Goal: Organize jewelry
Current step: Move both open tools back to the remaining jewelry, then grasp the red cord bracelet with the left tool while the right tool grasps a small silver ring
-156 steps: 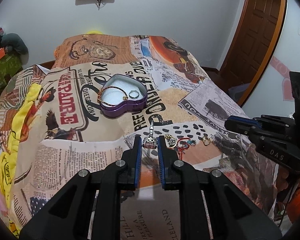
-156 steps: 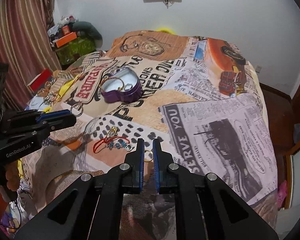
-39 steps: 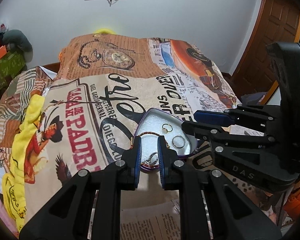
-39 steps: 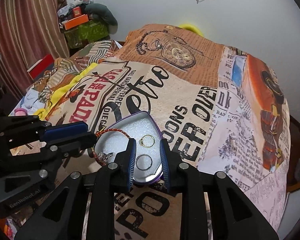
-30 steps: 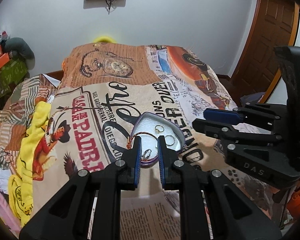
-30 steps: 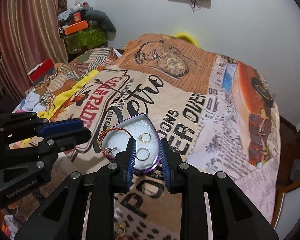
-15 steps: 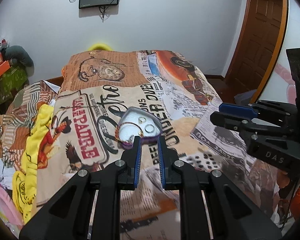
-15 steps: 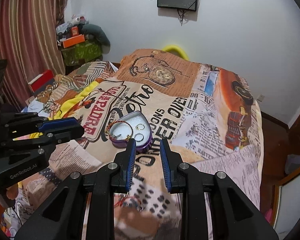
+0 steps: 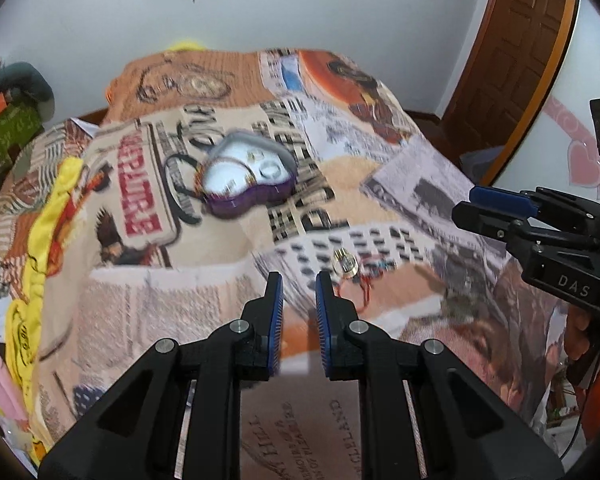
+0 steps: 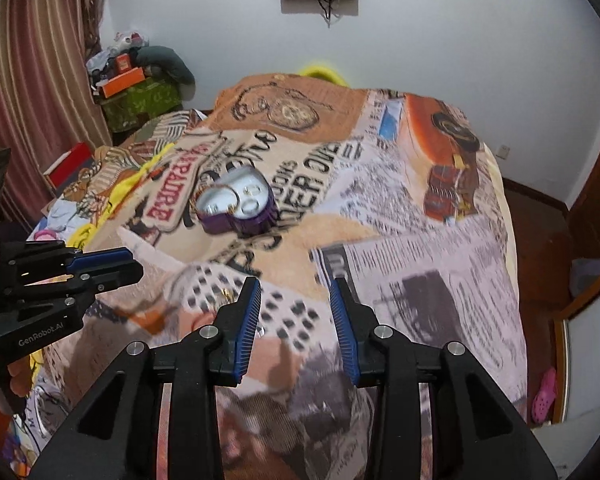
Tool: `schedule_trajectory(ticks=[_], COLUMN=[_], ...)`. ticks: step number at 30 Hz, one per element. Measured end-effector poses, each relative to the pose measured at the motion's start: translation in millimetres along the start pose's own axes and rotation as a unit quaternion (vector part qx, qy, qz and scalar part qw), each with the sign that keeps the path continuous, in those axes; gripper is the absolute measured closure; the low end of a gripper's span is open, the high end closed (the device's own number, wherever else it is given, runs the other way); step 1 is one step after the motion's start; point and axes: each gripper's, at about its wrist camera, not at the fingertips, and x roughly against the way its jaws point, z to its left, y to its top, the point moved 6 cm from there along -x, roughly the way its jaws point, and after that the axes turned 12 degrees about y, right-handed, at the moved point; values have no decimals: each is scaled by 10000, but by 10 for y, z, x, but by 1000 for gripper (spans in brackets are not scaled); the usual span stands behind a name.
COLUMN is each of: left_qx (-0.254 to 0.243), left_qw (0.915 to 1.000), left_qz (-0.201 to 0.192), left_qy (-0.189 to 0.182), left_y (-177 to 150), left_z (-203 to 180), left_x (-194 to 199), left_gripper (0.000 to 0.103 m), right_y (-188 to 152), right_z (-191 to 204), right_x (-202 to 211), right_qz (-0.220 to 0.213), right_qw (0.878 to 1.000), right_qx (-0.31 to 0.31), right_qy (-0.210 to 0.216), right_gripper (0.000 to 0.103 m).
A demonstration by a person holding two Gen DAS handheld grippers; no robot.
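The heart-shaped tin point(image 9: 247, 181) sits mid-bed, well clear of the bed point(image 9: 420, 184) edges, while both the left gripper point(image 9: 299, 285) and right gripper point(image 10: 295, 291) hover with jaws spread, empty.

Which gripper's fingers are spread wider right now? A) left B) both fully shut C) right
C: each wrist view shows its own fingers, and the right gripper has a clearly wider gap than the left gripper; neither holds anything.

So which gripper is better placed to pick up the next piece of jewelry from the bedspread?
Probably the left gripper: the gold ring and red cord lie just beyond its jaws, which are open and empty. The right gripper is also open, but the jewelry sits off to its left.
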Motion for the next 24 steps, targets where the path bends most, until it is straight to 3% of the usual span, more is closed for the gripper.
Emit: schedule_trajectory(ticks=[2, 6, 12, 20, 24], left_qx=[-23, -171, -267, -204, -215], left_qw=[9998, 9993, 9985, 9993, 9995], left_qz=[144, 252, 337, 183, 108], left_qy=[-112, -193, -340, -263, -200], left_y=[-75, -173, -199, -135, -141], left_z=[-77, -235, -399, -435, -414], left_x=[-66, -156, -268, -402, -409], left_gripper=[87, 76, 76, 76, 98], right_y=[-82, -218, -350, -414, -424], right_z=[-30, -70, -108, -119, -111], right_x=[-16, -49, -77, -134, -149], right_qz=[72, 190, 311, 375, 385], right_qw=[10000, 9997, 9993, 9984, 9982], right_qx=[-51, -129, -190, -323, -344], right_qy=[26, 68, 124, 266, 297], right_gripper=[70, 70, 70, 70, 70])
